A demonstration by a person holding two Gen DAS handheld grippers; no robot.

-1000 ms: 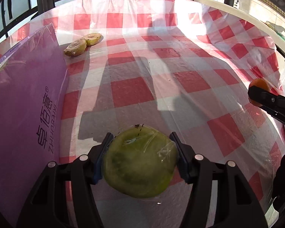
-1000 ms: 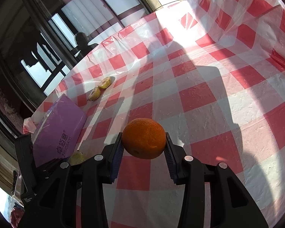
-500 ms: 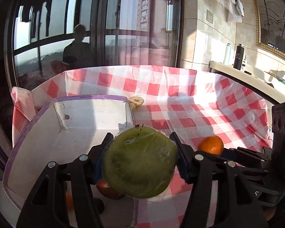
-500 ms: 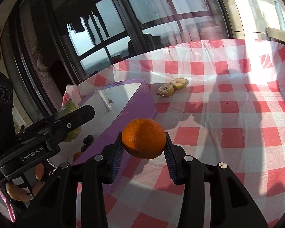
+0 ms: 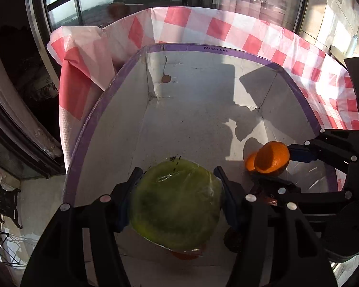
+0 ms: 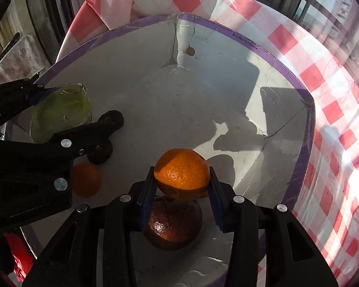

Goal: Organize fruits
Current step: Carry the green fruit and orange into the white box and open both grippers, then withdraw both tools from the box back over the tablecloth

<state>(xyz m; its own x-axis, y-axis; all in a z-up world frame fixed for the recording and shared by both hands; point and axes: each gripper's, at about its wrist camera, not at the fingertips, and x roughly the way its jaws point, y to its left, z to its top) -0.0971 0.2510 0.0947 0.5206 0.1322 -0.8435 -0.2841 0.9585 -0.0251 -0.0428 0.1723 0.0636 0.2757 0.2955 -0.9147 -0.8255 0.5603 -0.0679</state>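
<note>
My left gripper [image 5: 176,193] is shut on a plastic-wrapped green fruit [image 5: 176,205] and holds it over the open purple-rimmed box [image 5: 217,49]. My right gripper [image 6: 182,184] is shut on an orange [image 6: 182,173], also above the box's white inside [image 6: 170,100]. In the left wrist view the orange [image 5: 271,156] and right gripper [image 5: 272,167] are at the right. In the right wrist view the green fruit [image 6: 59,112] and left gripper [image 6: 67,110] are at the left. In the box lie a dark red fruit [image 6: 173,224], another orange [image 6: 86,179] and dark fruits [image 6: 100,153].
The box [image 6: 284,64] stands on a table with a red-and-white checked cloth [image 6: 335,119]. Dark windows [image 5: 107,2] are close behind the table's far edge. Shadows of the grippers fall on the box's far wall.
Both grippers have swung from over the checked cloth to above the open box, each still holding its fruit. The two grippers are now closer together.
</note>
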